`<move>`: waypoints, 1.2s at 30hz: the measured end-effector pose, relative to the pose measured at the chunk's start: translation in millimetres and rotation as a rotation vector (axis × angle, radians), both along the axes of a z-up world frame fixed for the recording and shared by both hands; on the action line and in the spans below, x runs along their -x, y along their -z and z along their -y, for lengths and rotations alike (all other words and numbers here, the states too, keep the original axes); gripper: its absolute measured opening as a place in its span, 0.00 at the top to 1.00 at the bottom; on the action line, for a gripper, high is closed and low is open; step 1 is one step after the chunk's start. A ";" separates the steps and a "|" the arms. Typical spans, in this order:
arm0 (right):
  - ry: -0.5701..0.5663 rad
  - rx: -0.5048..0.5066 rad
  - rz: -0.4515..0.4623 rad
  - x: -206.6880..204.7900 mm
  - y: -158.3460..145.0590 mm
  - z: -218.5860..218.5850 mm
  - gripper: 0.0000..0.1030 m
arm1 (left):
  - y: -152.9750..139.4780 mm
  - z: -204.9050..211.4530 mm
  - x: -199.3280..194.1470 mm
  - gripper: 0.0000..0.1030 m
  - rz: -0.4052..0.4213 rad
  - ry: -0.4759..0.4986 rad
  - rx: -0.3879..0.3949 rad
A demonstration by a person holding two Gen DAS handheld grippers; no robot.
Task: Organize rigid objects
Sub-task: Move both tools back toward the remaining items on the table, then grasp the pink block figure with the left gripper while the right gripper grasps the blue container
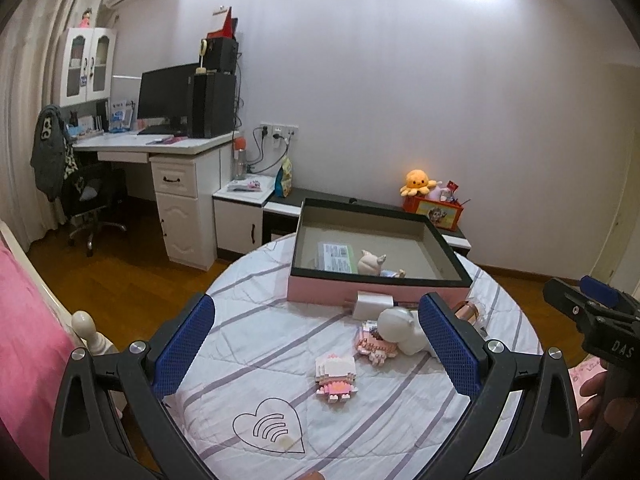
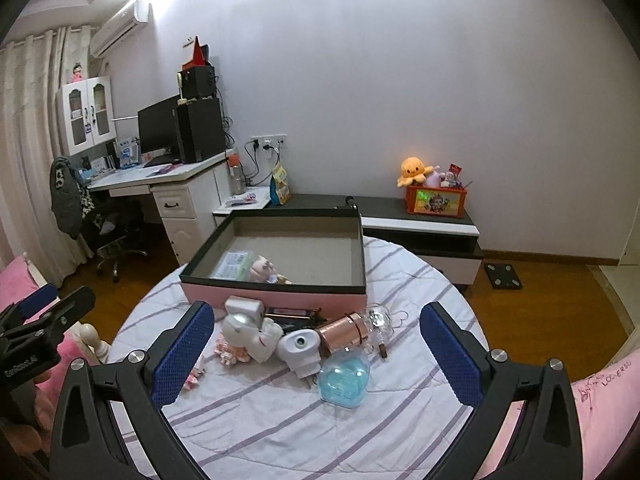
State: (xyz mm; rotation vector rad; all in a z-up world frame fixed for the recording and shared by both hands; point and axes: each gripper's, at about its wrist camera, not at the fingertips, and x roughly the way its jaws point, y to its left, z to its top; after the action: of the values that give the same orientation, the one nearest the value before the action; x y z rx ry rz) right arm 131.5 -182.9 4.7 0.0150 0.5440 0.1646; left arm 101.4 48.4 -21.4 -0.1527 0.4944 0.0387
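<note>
now between picks, both tools empty above the round table.
left wrist: left gripper (image 1: 316,344) spread wide over block figure (image 1: 335,376), pink box (image 1: 376,292) beyond. right wrist: right gripper (image 2: 318,352) gaping, holding nothing, over blue bottle (image 2: 345,378) and copper cylinder (image 2: 344,330); next, likely lowering onto one piece, then into box.

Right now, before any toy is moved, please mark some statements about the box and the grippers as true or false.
1. The pink box is open on top. True.
2. The box is empty. False: a small doll and a green-labelled packet lie inside.
3. The left gripper holds the block figure. False: its jaws stand open, and the figure lies on the quilt.
4. The right gripper is open. True.
5. The blue bottle stands inside the box. False: it lies on the quilt before the box.
</note>
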 end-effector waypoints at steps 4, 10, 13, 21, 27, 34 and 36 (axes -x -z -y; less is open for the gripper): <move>0.010 0.010 -0.022 -4.5 8.4 3.5 0.00 | 10.8 1.0 -3.6 0.00 -0.021 0.006 -0.004; 0.038 0.020 -0.104 -15.3 39.6 13.2 0.00 | 45.9 4.0 -17.0 0.00 -0.107 0.014 -0.012; 0.047 0.026 -0.161 -23.5 61.8 17.3 0.00 | 69.1 9.3 -26.2 0.00 -0.164 0.026 -0.023; 0.073 0.043 -0.279 -48.2 109.7 26.4 0.00 | 116.7 20.9 -52.3 0.00 -0.290 0.043 -0.054; 0.079 0.024 -0.323 -61.5 131.8 30.7 0.00 | 131.6 19.7 -67.3 0.01 -0.349 0.049 -0.034; 0.060 -0.004 -0.334 -67.3 140.8 29.8 0.09 | 136.4 23.6 -81.9 0.18 -0.382 0.076 -0.044; 0.057 -0.002 -0.340 -69.9 143.2 28.7 0.19 | 136.4 24.5 -83.9 0.27 -0.379 0.085 -0.049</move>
State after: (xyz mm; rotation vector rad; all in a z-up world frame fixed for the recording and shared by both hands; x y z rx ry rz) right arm 201.4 -211.6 -138.4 0.0613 0.8818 0.1073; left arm 185.3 23.9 -157.8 -0.0752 0.8765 -0.0040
